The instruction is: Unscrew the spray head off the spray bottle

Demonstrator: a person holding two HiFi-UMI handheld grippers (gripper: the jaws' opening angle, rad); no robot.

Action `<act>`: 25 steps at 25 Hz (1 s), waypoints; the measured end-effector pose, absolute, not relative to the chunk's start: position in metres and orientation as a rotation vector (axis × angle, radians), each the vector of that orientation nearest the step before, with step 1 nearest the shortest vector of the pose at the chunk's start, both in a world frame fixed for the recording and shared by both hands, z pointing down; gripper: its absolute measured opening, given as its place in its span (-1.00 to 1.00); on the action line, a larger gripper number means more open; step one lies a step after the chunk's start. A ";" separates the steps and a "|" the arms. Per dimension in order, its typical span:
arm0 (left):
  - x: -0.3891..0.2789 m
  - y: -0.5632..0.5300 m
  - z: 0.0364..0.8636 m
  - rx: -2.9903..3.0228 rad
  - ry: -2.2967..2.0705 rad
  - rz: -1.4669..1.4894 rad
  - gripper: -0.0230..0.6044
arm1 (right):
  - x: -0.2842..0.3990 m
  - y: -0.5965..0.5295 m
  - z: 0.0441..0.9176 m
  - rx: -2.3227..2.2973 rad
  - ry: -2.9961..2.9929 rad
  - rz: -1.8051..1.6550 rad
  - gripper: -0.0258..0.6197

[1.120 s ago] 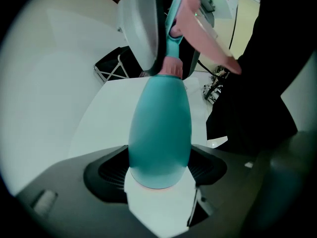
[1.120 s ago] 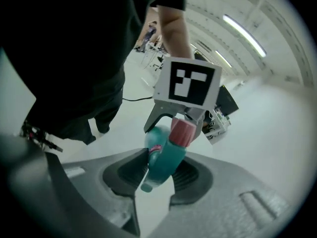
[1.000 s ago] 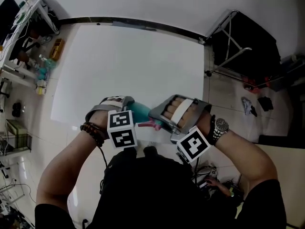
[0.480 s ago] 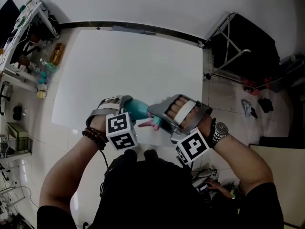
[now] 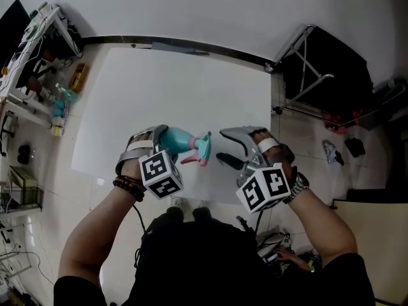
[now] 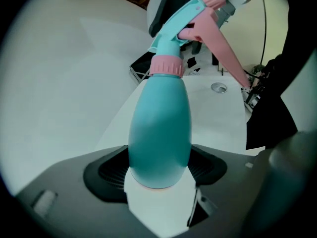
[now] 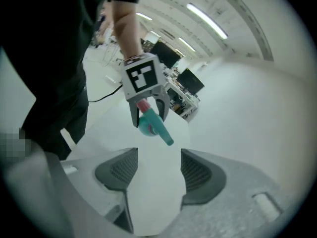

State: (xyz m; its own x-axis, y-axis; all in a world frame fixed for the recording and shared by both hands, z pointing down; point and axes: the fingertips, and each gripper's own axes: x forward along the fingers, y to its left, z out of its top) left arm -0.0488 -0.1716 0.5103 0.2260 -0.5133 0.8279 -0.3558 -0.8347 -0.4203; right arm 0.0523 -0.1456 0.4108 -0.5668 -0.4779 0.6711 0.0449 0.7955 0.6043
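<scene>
While left gripper (image 6: pixel 158 169) jaws grip the spray bottle (image 5: pixel 178 140), right gripper (image 7: pixel 158 173) jaws, just opened, hang empty, apart.

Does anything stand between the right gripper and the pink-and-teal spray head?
Nothing visible does. The right gripper, whose empty jaws have just been opening, faces the spray head on the teal plastic spray bottle across open air.

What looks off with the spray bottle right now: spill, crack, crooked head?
Nothing stands out. The left gripper is shut on the teal spray bottle; the spray head sits straight on its pink collar, and the white table shows no spill. The right gripper has just been opening, nothing between its fingers.
</scene>
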 end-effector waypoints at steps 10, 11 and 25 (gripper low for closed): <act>-0.061 -0.187 0.506 -2.118 0.916 -1.714 0.31 | 0.046 -0.185 0.392 0.648 -2.472 1.170 -0.13; -0.060 -0.188 0.505 -2.107 0.918 -1.714 0.31 | 0.042 -0.185 0.395 0.658 -2.455 1.270 -0.13; -0.051 -0.189 0.504 -2.022 0.885 -1.725 0.31 | 0.012 -0.173 0.435 0.654 -2.285 1.594 -0.43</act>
State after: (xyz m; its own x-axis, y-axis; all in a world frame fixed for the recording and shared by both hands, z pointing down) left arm -0.0514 -0.1887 0.5038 0.0694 -0.6488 0.7578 -0.2376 -0.7485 -0.6191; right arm 0.0123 -0.1731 0.4353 -0.8587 -0.2043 0.4701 -0.5117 0.2892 -0.8090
